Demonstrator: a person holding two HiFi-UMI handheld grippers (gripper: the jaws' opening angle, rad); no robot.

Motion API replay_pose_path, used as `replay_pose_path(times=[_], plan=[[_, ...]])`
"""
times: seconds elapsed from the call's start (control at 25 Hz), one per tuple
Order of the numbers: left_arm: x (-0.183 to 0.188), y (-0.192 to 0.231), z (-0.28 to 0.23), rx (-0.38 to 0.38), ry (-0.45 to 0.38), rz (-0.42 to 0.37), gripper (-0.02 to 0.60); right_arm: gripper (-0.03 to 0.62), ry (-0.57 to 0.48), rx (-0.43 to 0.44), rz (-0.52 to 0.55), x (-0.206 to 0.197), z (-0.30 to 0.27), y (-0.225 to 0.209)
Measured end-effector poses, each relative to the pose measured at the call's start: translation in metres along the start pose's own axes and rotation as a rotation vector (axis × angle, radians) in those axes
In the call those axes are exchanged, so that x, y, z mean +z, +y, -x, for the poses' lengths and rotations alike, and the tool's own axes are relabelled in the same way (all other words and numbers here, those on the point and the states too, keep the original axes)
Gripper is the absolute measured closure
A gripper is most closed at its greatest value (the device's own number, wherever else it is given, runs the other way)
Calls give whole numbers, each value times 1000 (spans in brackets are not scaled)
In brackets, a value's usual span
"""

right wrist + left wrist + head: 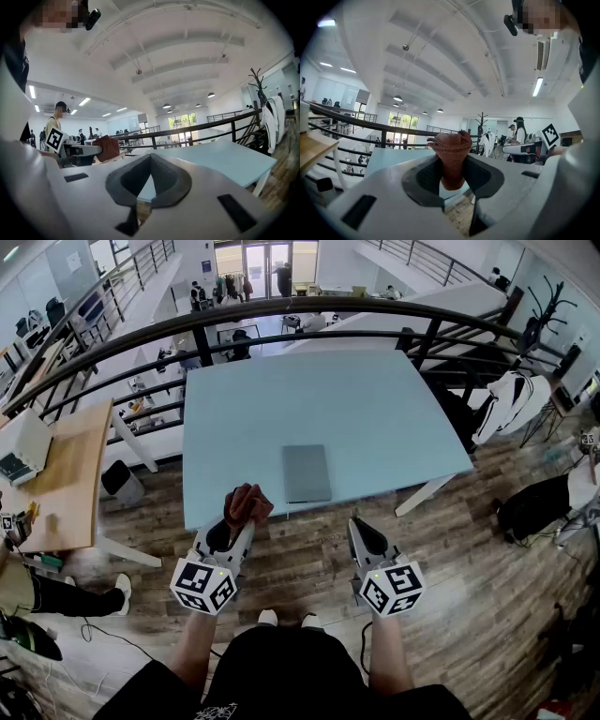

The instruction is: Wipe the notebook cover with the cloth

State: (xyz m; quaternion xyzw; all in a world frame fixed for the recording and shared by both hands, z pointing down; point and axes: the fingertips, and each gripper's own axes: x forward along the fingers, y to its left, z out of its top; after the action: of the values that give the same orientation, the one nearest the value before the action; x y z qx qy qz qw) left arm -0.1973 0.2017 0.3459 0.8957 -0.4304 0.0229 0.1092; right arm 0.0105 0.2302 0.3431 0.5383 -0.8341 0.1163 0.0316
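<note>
Brown cloth (451, 152) between left tongs (235, 530)

One grey notebook (307, 473), one rust-brown cloth (247, 503), two grippers, left gripper (236, 526) and right gripper (355, 525), one pale blue counter (375, 409), one wooden counter (66, 465) at nine o'clock.

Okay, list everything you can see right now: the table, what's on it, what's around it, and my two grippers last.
table: one, light blue, ahead of the person
notebook: one, grey, closed, flat near the table's front edge
cloth: one, reddish brown, bunched, at the front edge left of the notebook
wooden table: one, light wood, far left
railing: one, black, curving behind the table
white garment: one, hanging at the right by the railing
left gripper: one, white, fingers shut on the cloth
right gripper: one, white, fingers shut and empty, short of the table
</note>
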Motion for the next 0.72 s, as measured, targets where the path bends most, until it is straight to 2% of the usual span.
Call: replay_pose_path(times=[0.36, 0.56, 0.72], plan=[[8, 1, 3, -5, -13, -2, 457, 588, 19, 22, 35, 4, -5, 12], [9, 2, 9, -22, -22, 3, 456, 588, 2, 31, -3, 3, -4, 20], [9, 6, 14, -34, -24, 0, 456, 588, 3, 15, 15, 3, -6, 26]])
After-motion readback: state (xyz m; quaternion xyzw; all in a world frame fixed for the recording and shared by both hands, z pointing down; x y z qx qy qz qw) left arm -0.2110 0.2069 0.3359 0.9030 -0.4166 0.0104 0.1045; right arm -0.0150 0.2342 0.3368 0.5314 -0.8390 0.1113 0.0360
